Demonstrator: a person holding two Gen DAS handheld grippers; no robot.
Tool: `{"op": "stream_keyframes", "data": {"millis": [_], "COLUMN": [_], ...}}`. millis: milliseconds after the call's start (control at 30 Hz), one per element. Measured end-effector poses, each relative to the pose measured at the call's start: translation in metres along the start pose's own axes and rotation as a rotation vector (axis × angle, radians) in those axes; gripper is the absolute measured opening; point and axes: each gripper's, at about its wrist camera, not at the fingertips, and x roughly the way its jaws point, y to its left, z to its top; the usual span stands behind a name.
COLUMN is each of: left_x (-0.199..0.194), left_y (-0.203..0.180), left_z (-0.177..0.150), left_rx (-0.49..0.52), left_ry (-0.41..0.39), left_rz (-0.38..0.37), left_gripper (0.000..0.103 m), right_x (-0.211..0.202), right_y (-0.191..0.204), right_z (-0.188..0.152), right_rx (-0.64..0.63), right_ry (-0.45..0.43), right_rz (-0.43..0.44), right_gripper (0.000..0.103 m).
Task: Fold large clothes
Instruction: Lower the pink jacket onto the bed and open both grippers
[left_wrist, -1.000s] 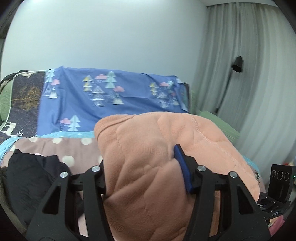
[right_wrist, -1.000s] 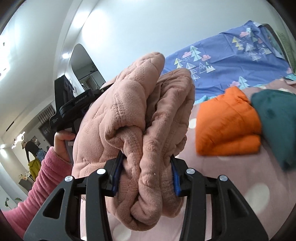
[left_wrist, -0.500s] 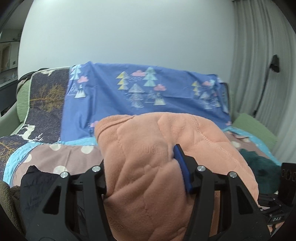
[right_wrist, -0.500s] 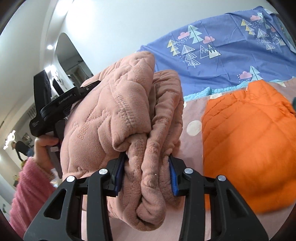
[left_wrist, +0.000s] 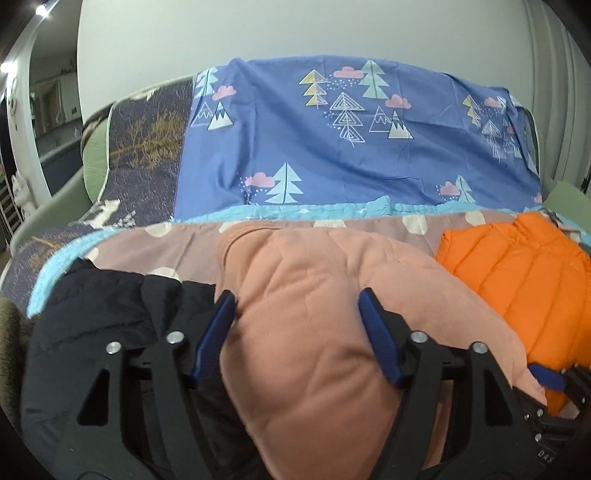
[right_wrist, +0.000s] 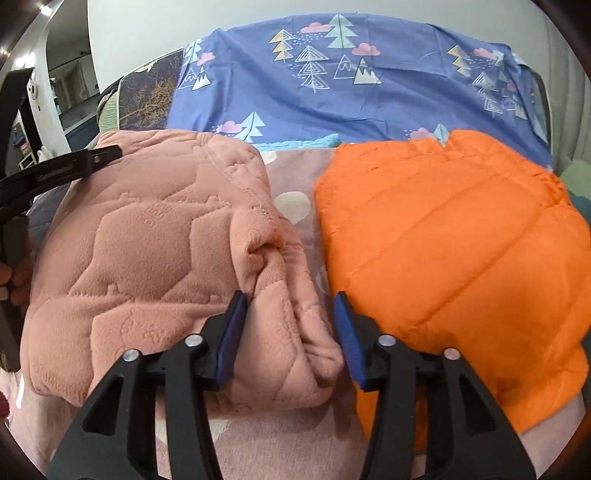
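Note:
A folded pink quilted garment (right_wrist: 147, 254) lies on the pink dotted bedspread (right_wrist: 295, 443), just left of a folded orange puffer jacket (right_wrist: 443, 240). My right gripper (right_wrist: 291, 306) is shut on the garment's right end, blue pads pressing the folds. My left gripper (left_wrist: 297, 306) is shut on the garment's (left_wrist: 306, 350) left end, fabric bulging between its jaws. The left gripper body also shows as a black bar in the right wrist view (right_wrist: 55, 173).
A folded black garment (left_wrist: 103, 314) lies left of the pink one. The orange jacket (left_wrist: 524, 269) sits to its right. A blue tree-print sheet (left_wrist: 351, 140) covers the sofa back. A dark patterned cover (left_wrist: 147, 147) hangs at left.
Both grippers have lowered the pink garment from mid-air onto the bedspread, beside the orange jacket. Both stay clamped on it.

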Motion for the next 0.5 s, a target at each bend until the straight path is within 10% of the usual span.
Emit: {"op": "stream_keyframes", "data": {"millis": [500], "left_x": [-0.106], "left_y": [-0.027], "left_z": [-0.057], "left_rx": [0.044], "left_ry": [-0.021], "left_rz": [-0.096], "left_gripper": [0.097], "right_x": [-0.127], "right_y": [-0.004], "right_z": [-0.042], "right_rx": [-0.095], "right_ry": [-0.123], "right_rz": [0.07], "right_gripper": [0.061]}}
